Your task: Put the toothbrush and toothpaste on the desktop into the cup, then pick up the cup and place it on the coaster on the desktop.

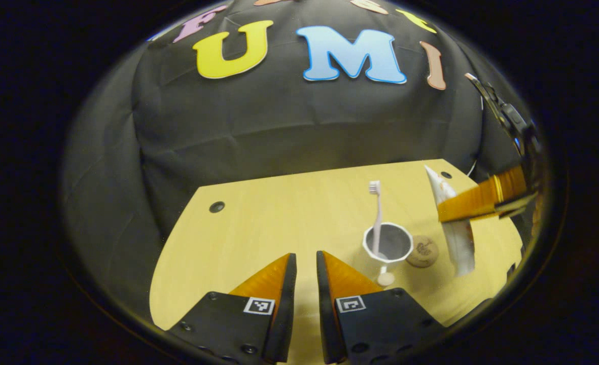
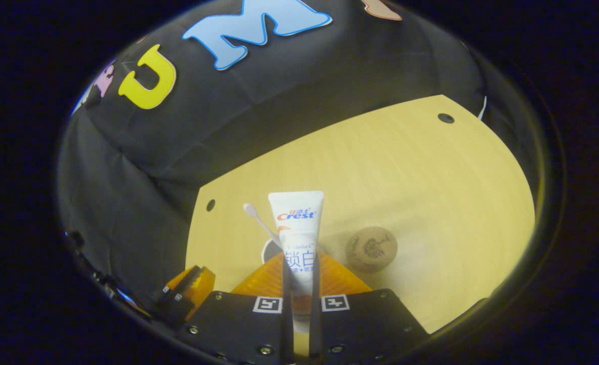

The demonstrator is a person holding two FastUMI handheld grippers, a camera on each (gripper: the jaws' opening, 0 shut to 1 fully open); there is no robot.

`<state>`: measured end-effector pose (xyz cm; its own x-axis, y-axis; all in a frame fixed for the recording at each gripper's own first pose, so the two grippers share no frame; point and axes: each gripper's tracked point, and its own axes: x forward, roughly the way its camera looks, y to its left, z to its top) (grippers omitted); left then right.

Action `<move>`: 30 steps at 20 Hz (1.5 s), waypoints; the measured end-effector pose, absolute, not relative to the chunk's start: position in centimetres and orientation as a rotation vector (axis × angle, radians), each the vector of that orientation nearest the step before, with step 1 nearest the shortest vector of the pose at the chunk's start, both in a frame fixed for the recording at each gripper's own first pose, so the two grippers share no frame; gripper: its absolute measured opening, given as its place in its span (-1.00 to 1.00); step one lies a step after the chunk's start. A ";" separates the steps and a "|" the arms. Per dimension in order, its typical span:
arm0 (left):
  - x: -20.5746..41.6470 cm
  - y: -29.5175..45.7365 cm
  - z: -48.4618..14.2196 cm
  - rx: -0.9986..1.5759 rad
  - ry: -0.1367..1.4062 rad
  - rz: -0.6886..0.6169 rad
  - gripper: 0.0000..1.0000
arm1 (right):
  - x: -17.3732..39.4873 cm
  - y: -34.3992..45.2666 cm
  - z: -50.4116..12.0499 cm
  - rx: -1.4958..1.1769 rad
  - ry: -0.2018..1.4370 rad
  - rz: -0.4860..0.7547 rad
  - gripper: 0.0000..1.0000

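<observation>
The right gripper (image 2: 299, 284) has its jaws clamped on the toothpaste (image 2: 297, 228), which stands upright between them, lifted off the bench (image 2: 431, 177), its crimped end up. In the left gripper view the tube hangs to the right of the cup (image 1: 388, 243), not in it. The toothbrush (image 1: 377, 213) stands in the cup, head up. The coaster (image 1: 423, 251) lies just beside the cup. The left gripper (image 1: 306, 274) hovers near the cup, jaws narrowly apart, holding nothing.
</observation>
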<state>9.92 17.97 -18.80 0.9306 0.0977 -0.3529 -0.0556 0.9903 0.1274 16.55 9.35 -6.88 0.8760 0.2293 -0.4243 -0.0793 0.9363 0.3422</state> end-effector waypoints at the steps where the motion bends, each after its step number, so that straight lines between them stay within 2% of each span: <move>1: 9.5 19.2 -18.8 0.113 0.371 0.094 -0.39 | 17.6 9.9 -6.4 0.331 0.463 0.164 -0.73; 5: 7.6 23.5 -18.7 0.105 0.384 0.149 -0.39 | 21.6 11.4 -5.1 0.352 0.388 0.136 -0.73; 6: 7.1 24.4 -18.8 0.106 0.389 0.163 -0.23 | 22.3 11.5 -5.3 0.349 0.370 0.128 -0.72; 7: 6.8 25.2 -18.9 0.105 0.395 0.176 -0.39 | 22.8 11.6 -5.3 0.346 0.356 0.122 -0.72; 10: 5.8 27.0 -19.4 0.098 0.412 0.206 -0.39 | 24.0 11.8 -5.6 0.313 0.312 0.111 -0.73; 11: 5.5 27.2 -19.6 0.091 0.417 0.212 -0.23 | 24.2 11.8 -5.6 0.296 0.288 0.108 -0.73; 12: 5.4 27.3 -19.8 0.084 0.423 0.216 -0.39 | 24.3 11.9 -5.6 0.283 0.267 0.111 -0.73; 13: 5.4 27.2 -19.9 0.075 0.427 0.217 -0.39 | 24.4 12.0 -5.6 0.275 0.240 0.118 -0.73; 14: 5.3 27.1 -20.0 0.068 0.431 0.216 -0.31 | 24.4 12.2 -5.6 0.272 0.212 0.124 -0.73; 15: 5.5 26.9 -19.9 0.061 0.436 0.213 -0.39 | 24.3 12.3 -5.9 0.270 0.191 0.129 -0.73; 20: 5.5 24.0 -20.0 0.040 0.435 0.149 -0.40 | 23.9 12.1 -7.7 0.238 0.163 0.142 -0.73; 21: 5.7 23.4 -19.8 0.041 0.432 0.139 -0.40 | 23.7 12.1 -8.0 0.243 0.158 0.149 -0.61; 24: 6.2 21.6 -19.5 0.044 0.425 0.110 -0.38 | 22.7 12.4 -8.2 0.222 0.162 0.161 -0.50; 25: 6.5 20.9 -19.4 0.046 0.424 0.098 -0.38 | 22.3 12.4 -8.4 0.211 0.167 0.160 -0.36; 26: 6.6 20.3 -19.3 0.049 0.422 0.088 -0.12 | 21.8 12.4 -8.3 0.206 0.167 0.168 -0.22; 29: 7.1 17.9 -19.1 0.055 0.423 0.036 -0.04 | 20.5 12.5 -8.4 0.198 0.164 0.183 -0.20; 30: 7.4 17.2 -19.1 0.060 0.423 0.019 -0.02 | 20.0 12.4 -8.5 0.196 0.170 0.186 -0.12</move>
